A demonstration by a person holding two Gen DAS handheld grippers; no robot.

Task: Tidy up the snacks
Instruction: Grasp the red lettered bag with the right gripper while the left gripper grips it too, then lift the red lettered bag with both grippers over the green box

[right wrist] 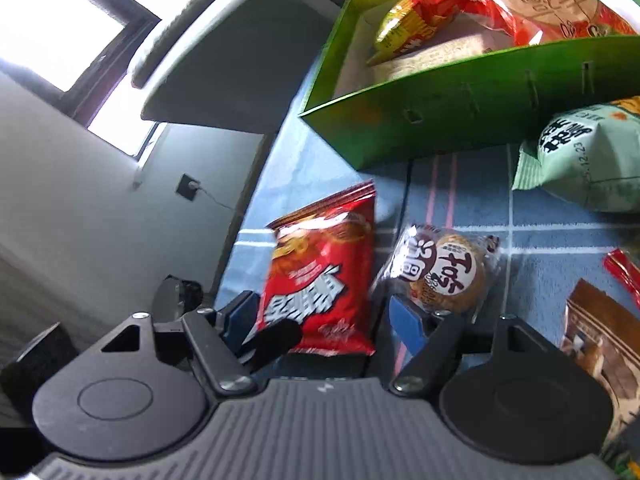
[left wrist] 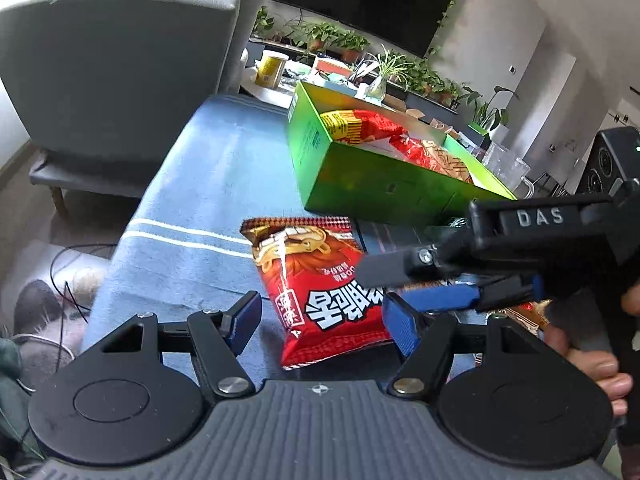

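Note:
A red snack bag [left wrist: 316, 288] with white Korean lettering lies on the blue cloth, and also shows in the right wrist view [right wrist: 324, 276]. My left gripper [left wrist: 320, 318] is open, its blue pads either side of the bag's near end. My right gripper [right wrist: 324, 320] is open around the same bag; it also shows in the left wrist view [left wrist: 404, 280], reaching in from the right above the bag. A green box [left wrist: 360, 176] holding several snack packs stands behind; it also shows in the right wrist view [right wrist: 460, 112].
A round biscuit pack [right wrist: 444, 272], a pale green bag [right wrist: 584, 160], a brown pack [right wrist: 604, 348] and a red wrapper [right wrist: 624, 276] lie on the cloth. A grey armchair [left wrist: 120, 72] stands left. The table's left edge [left wrist: 132, 216] drops to the floor.

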